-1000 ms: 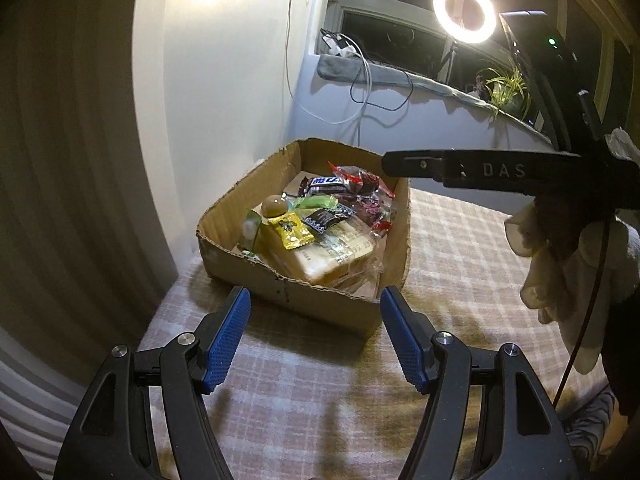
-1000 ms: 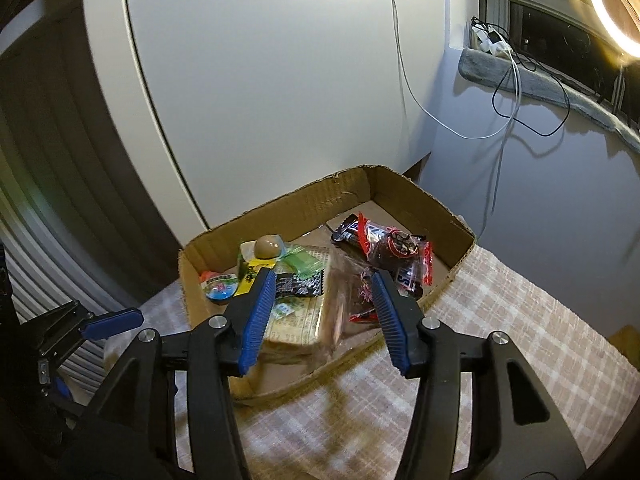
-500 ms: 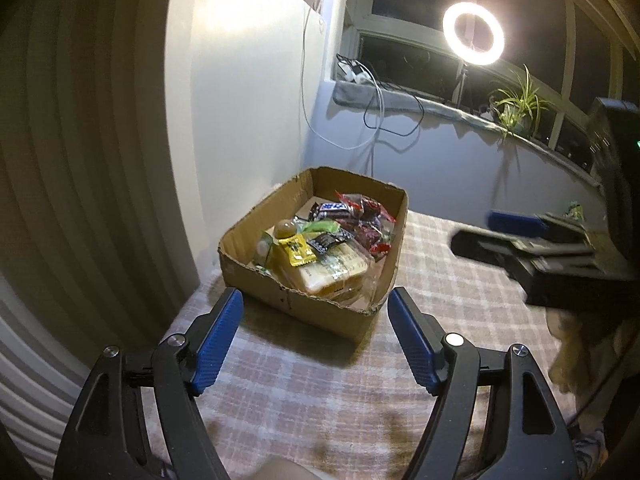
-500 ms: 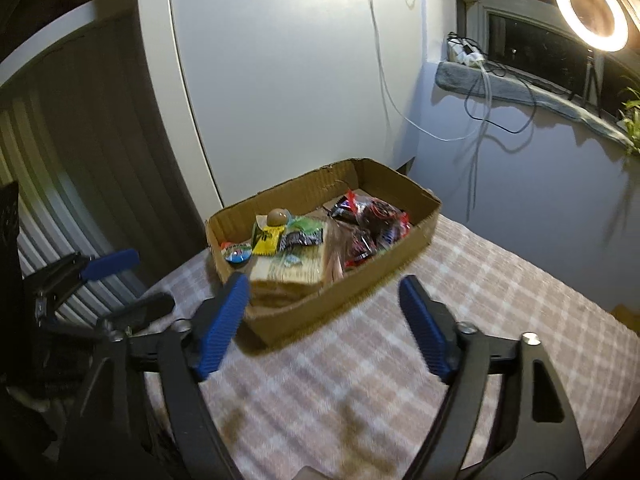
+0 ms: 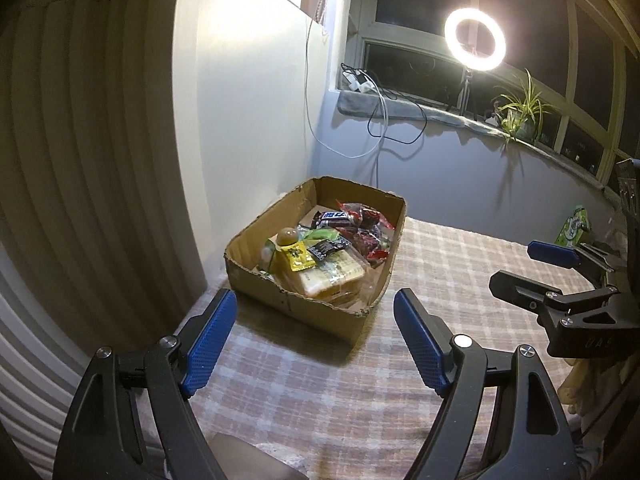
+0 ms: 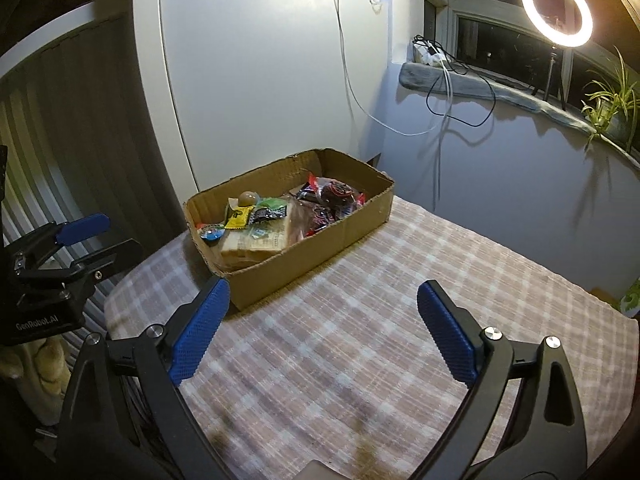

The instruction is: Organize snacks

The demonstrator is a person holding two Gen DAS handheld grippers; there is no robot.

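Heaped together, the snacks [image 5: 320, 248] fill a shallow cardboard box [image 5: 296, 304] at the far left corner of the counter [image 6: 360, 340], which wears a checked cloth, close to the white wall. Among them lie a yellow packet [image 6: 239, 217], wrapped bread [image 5: 328, 278] and red wrappers [image 6: 332, 196]. Both the left hand-held gripper [image 5: 316, 340] and the right hand-held gripper [image 6: 324, 332] hover short of the box, jaws opening wide, nothing between them.

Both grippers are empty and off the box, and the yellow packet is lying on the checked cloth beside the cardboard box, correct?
Not quite. The yellow packet lies inside the cardboard box, on the other snacks, as the right wrist view shows. The rest holds: left gripper and right gripper are empty, jaws opening, off the box.
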